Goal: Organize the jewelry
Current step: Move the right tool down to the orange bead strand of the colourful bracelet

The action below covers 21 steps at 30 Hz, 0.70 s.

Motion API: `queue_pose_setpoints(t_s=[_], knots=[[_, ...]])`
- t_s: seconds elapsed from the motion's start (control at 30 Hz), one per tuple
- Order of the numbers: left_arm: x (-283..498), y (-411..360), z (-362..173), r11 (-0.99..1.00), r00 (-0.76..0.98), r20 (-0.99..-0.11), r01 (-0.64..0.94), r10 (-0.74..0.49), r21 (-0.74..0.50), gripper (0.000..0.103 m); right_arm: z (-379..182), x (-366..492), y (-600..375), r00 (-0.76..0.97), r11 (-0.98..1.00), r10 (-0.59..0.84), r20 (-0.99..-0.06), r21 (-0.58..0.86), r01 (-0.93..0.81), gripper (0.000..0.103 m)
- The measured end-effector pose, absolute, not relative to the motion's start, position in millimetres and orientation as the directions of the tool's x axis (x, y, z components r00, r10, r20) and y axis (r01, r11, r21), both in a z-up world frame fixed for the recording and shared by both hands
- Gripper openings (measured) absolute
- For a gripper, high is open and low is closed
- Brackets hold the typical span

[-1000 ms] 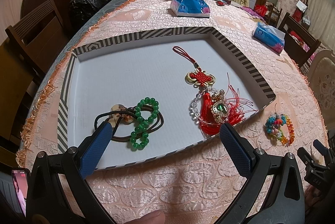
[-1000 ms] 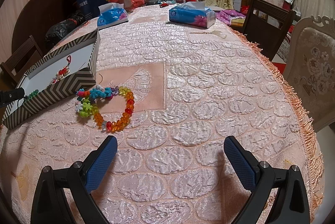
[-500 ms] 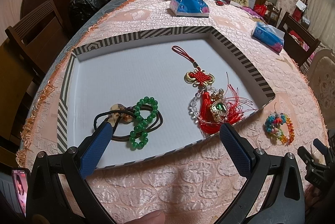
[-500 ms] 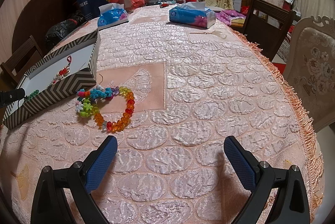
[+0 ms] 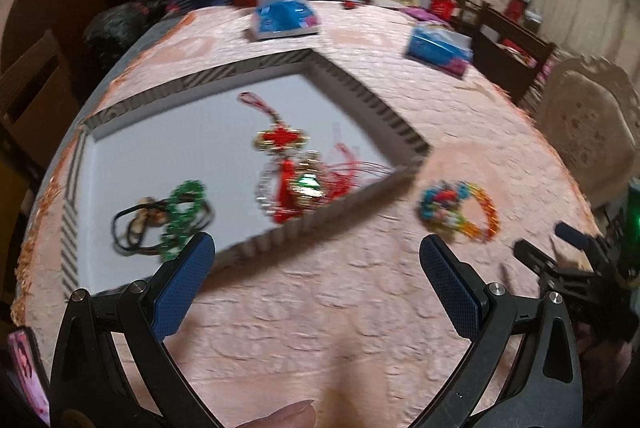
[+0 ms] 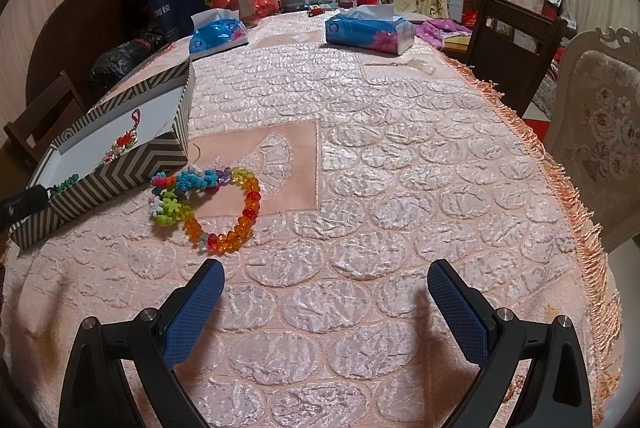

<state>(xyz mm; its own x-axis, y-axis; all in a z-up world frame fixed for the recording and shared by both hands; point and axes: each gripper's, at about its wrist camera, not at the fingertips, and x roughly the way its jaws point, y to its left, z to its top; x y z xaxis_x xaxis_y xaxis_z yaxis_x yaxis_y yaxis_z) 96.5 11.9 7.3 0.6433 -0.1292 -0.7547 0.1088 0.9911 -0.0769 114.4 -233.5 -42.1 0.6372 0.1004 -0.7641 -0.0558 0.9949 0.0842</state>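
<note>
Both grippers hold nothing, their 2 blue fingers spread wide: the left gripper [image 5: 316,256] over the pink surface [image 5: 320,300] just outside the striped box [image 5: 400,130], the right gripper [image 6: 326,282] over bare cloth. The multicolored bead bracelet [image 6: 208,204] lies on the surface just beside the box's corner. Inside the box (blurred in the left view) lie a green bead bracelet [image 5: 184,208], a dark cord [image 5: 132,232] and a red tassel knot [image 5: 288,164].

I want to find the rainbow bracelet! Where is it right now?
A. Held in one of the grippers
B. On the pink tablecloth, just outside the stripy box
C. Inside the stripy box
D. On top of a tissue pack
B: the rainbow bracelet lies flat on the pink tablecloth beside the outer wall of the stripy box, and both the left gripper and the right gripper are open and empty.
</note>
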Motion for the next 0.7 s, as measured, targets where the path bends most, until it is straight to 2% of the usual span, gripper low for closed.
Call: queue_pose_setpoints(t_s=[0.27, 0.4, 0.53, 0.63, 0.67, 0.7], knots=[[98.6, -13.7, -17.9, 0.981, 0.589, -0.796, 0.190, -0.140, -0.032, 0.103, -42.9, 114.5, -235.6, 0.634, 0.993, 0.117, -0.765, 0.101, -0.062, 0.101], [101.6, -18.0, -29.6, 0.981, 0.562, -0.818, 0.195, -0.125, -0.017, 0.103, -30.8, 124.3, -230.3, 0.643, 0.982, 0.191, -0.742, 0.144, -0.125, 0.099], [105.2, -19.0, -39.9, 0.982, 0.537, -0.835, 0.186, -0.121, -0.022, 0.103, -15.7, 144.6, -211.6, 0.629, 0.947, 0.311, -0.712, 0.181, -0.263, 0.079], [106.8, -18.5, -46.0, 0.983, 0.519, -0.847, 0.181, -0.115, -0.023, 0.103, -25.0, 158.8, -195.5, 0.573, 0.933, 0.322, -0.754, 0.150, -0.327, 0.067], [107.0, -19.1, -47.7, 0.983, 0.515, -0.850, 0.180, -0.113, -0.022, 0.103, -30.2, 162.3, -192.7, 0.555, 0.933, 0.316, -0.769, 0.145, -0.331, 0.054], [107.2, -19.8, -48.2, 0.984, 0.515, -0.850, 0.179, -0.109, -0.018, 0.103, -35.3, 165.5, -191.6, 0.541, 0.933, 0.312, -0.781, 0.143, -0.331, 0.049]])
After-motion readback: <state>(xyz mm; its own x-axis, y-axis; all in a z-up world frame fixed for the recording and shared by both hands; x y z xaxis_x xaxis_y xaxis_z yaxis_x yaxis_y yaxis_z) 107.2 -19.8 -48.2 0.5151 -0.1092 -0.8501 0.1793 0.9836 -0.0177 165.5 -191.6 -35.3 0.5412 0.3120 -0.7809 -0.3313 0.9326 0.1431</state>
